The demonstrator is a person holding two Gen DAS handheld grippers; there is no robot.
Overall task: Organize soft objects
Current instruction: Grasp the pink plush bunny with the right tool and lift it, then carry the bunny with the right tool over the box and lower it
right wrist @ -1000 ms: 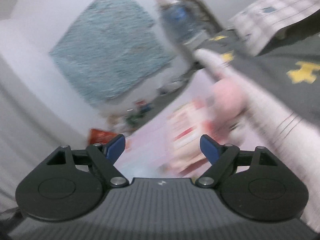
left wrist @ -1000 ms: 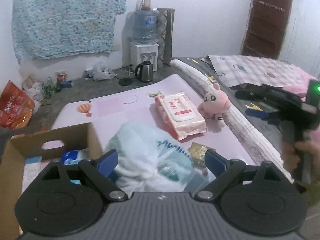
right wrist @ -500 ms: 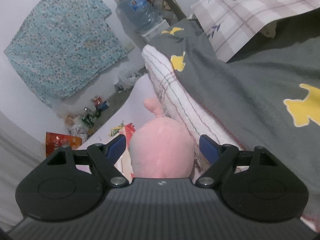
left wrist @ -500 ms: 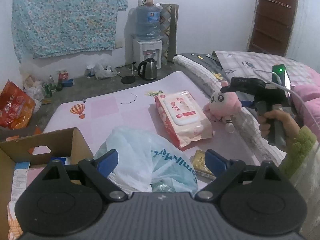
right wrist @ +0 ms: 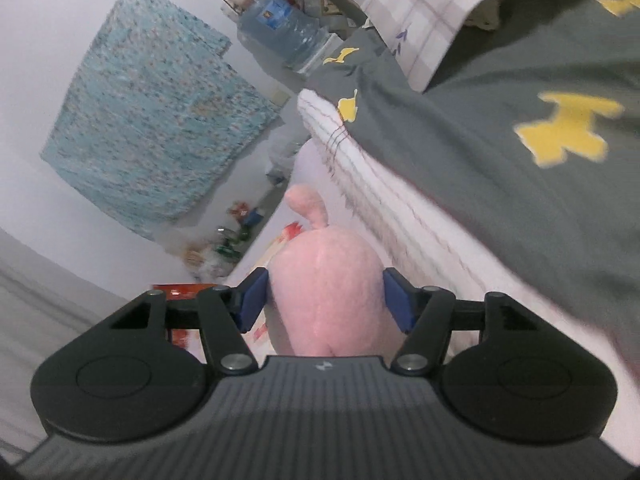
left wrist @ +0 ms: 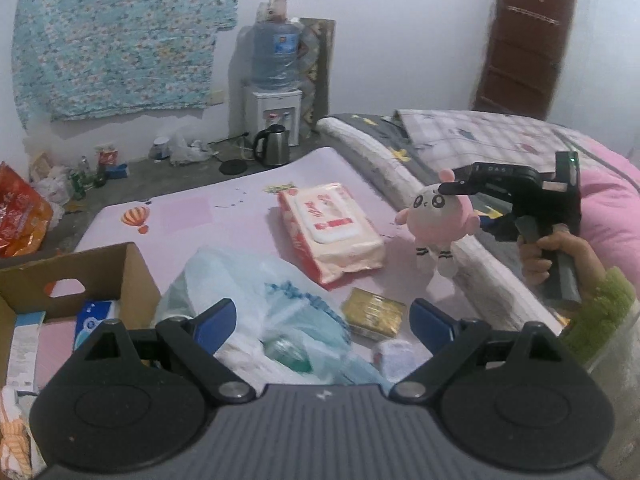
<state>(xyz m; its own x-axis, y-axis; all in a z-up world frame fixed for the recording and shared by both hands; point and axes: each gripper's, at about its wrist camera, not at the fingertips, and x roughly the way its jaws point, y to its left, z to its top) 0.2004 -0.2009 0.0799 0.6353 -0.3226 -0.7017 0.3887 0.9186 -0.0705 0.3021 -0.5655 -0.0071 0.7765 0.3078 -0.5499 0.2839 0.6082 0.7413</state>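
Observation:
My right gripper is shut on a pink plush toy; its blue pads press the toy's sides. In the left wrist view the same plush toy hangs lifted off the pink mat, held by the right gripper at the mattress edge. My left gripper is open and empty, above a pale blue plastic bag. A wet-wipes pack lies on the mat. An open cardboard box stands at the left.
A gold packet and a small white item lie by the bag. A mattress with grey cover runs along the right. A kettle, water dispenser and floor clutter are beyond the mat.
My right gripper closed on the plush toy and lifted it off the mat. My left gripper rose and pulled back from the plastic bag, still open.

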